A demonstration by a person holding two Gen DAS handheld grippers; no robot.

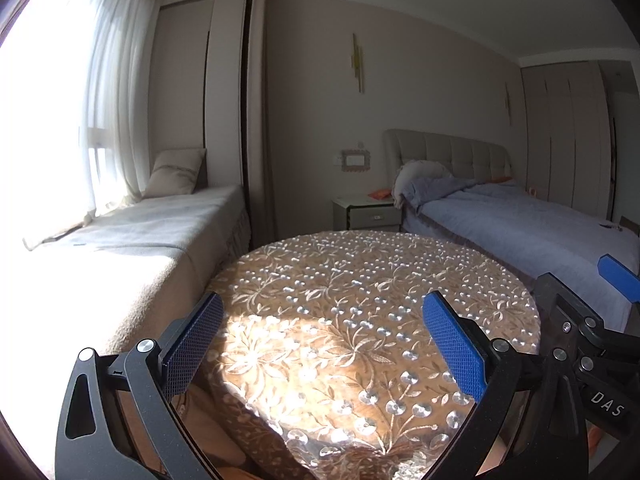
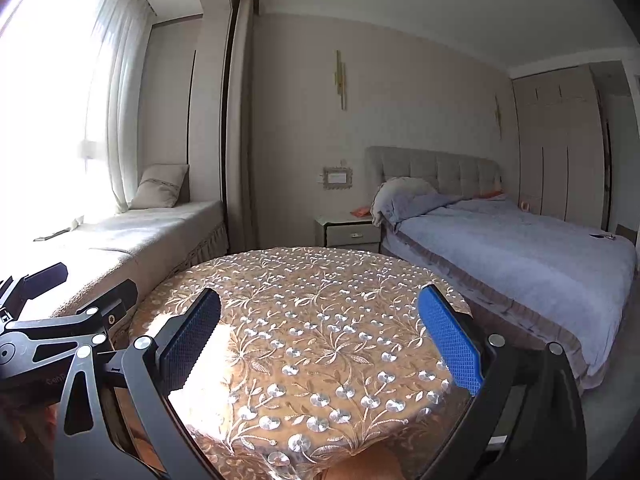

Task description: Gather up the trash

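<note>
My left gripper [image 1: 322,304] is open and empty, held over the near part of a round table [image 1: 360,280] covered with a gold embroidered cloth. My right gripper [image 2: 320,300] is also open and empty over the same table [image 2: 312,280]. The right gripper's body shows at the right edge of the left wrist view [image 1: 592,320]; the left gripper's body shows at the left edge of the right wrist view [image 2: 60,320]. I see no trash on the tabletop. A small orange item [image 1: 381,193] lies on the nightstand [image 1: 370,212]; it also shows in the right wrist view [image 2: 360,211].
A bed with a blue cover [image 1: 520,228] stands to the right, with an orange thing by the headboard [image 2: 488,194] and small objects at its far edge [image 2: 602,235]. A cushioned window seat [image 1: 132,236] with a pillow [image 1: 176,172] runs along the left. Wardrobes [image 2: 560,144] stand far right.
</note>
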